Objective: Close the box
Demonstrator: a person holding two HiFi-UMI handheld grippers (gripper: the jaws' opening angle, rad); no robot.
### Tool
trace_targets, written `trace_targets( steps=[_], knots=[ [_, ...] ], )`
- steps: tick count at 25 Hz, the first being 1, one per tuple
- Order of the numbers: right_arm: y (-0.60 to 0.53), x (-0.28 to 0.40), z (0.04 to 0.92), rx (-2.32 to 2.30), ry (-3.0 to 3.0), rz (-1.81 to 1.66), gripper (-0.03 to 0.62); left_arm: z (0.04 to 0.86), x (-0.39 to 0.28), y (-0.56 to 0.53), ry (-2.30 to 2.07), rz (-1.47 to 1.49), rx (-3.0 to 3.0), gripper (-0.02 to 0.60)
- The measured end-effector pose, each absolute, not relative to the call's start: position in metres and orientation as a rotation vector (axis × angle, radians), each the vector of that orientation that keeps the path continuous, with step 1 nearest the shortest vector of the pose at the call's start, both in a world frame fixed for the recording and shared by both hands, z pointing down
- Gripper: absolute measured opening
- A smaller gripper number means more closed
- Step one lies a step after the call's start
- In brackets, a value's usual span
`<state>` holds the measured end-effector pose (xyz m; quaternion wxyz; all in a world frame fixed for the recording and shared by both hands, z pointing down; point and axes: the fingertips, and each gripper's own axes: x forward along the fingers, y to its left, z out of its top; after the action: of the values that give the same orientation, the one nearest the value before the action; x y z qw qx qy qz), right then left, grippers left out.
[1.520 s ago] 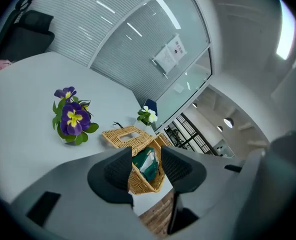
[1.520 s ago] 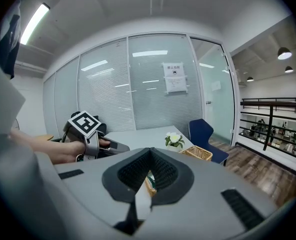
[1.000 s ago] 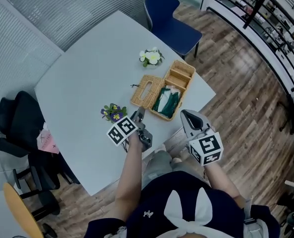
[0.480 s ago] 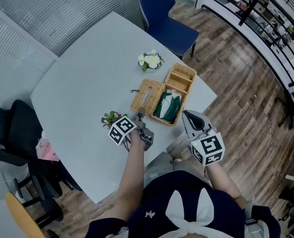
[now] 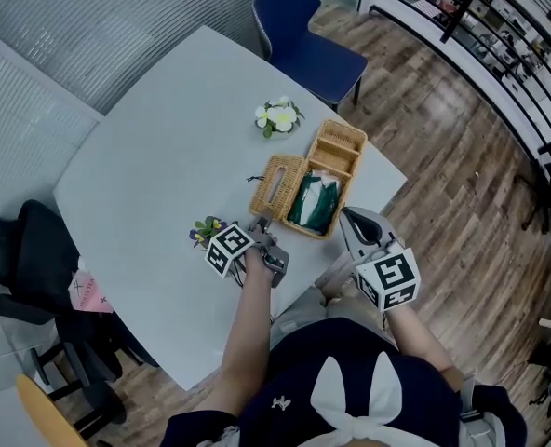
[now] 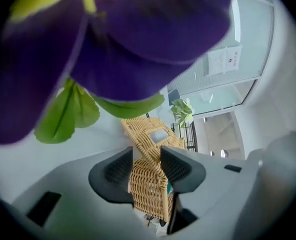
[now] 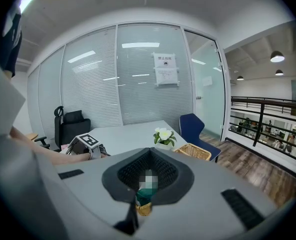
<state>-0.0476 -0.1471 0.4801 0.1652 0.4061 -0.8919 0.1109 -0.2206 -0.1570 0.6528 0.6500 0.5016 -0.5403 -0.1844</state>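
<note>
Overhead, the wicker box (image 5: 350, 169) stood open just right of centre in the head view, close to the near right edge of the grey tabletop (image 5: 164, 147). Its slotted lid (image 5: 277, 182) lay swung out flat on the box's left side, and green contents (image 5: 315, 198) showed in the uncovered compartment. The left tool (image 5: 260, 234) sat low on the tabletop just below the lid's near corner, beside a purple pansy (image 5: 206, 231) whose bloom filled the upper left of the left gripper view. In that view the jaws of the left tool (image 6: 147, 166) stood well apart and were closing, with the wicker edge of the lid (image 6: 155, 134) framed in the gap. The pads did not appear to press on it, so no grip was judged to be made yet. The right tool (image 5: 352, 223) hovered off the tabletop's edge at the lower right of the box. In its own view the right tool (image 7: 147, 184) had its jaws together and held nothing. White flowers (image 5: 277, 115) stood above the box. Closing had therefore not begun: grasping the lid, swinging it over the compartment and seating it all remained.
</note>
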Motion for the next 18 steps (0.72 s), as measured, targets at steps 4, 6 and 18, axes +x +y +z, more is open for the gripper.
trace_targets(
  steps=[4, 6, 18],
  knots=[
    [-0.146, -0.049, 0.481, 1.165, -2.537, 0.311, 0.006, 0.656, -0.225, -0.161, -1.218, -0.444, 1.130, 0.169],
    [-0.146, -0.049, 0.482, 1.170, -2.536, 0.310, 0.006, 0.659, -0.227, -0.165, -1.196, -0.478, 1.113, 0.169],
    [-0.139, -0.051, 0.485, 1.175, -2.521, 0.305, 0.006, 0.664, -0.230, -0.170, -1.126, -0.549, 1.067, 0.149]
  ],
)
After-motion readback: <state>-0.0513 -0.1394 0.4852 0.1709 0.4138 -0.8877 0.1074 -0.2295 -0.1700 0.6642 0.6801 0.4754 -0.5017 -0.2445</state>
